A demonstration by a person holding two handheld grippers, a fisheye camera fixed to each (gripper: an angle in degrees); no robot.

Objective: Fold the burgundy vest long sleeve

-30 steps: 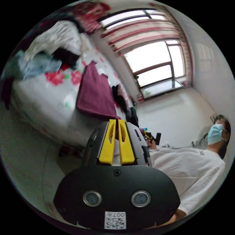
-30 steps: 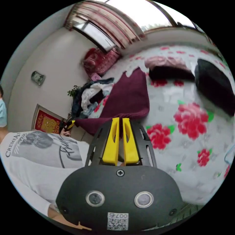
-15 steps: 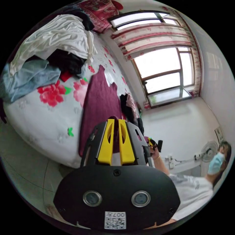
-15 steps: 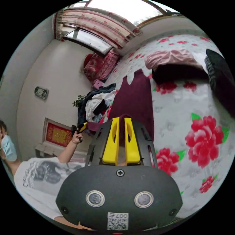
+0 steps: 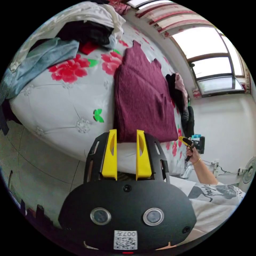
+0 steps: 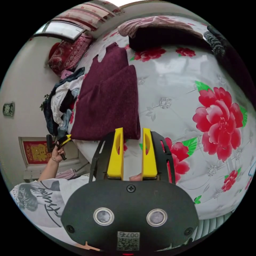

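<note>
The burgundy knit vest [image 5: 144, 90] lies flat on the flowered bed, its lower part doubled over the upper; its shoulder straps point toward the window. In the right gripper view the vest [image 6: 109, 98] shows the same fold, its near edge just past the jaws. My left gripper [image 5: 126, 132] is open, its yellow jaws apart just short of the vest's near edge, nothing between them. My right gripper [image 6: 132, 130] is open too, at the vest's near corner. Each gripper also appears small in the other's view, held in a hand: right gripper [image 5: 186, 141], left gripper [image 6: 62, 140].
The white bedspread [image 5: 66, 106] with red flowers covers the bed. A heap of clothes [image 5: 66, 34] lies at one end, dark and pink garments [image 6: 165, 29] at the other. A person in a white printed shirt [image 5: 213, 197] stands beside the bed. Tiled floor [image 5: 34, 170] lies below.
Both grippers let go of the vest's hem and opened. The lifted lower part now lies folded over the upper part. Both cameras swung down toward the bed.
</note>
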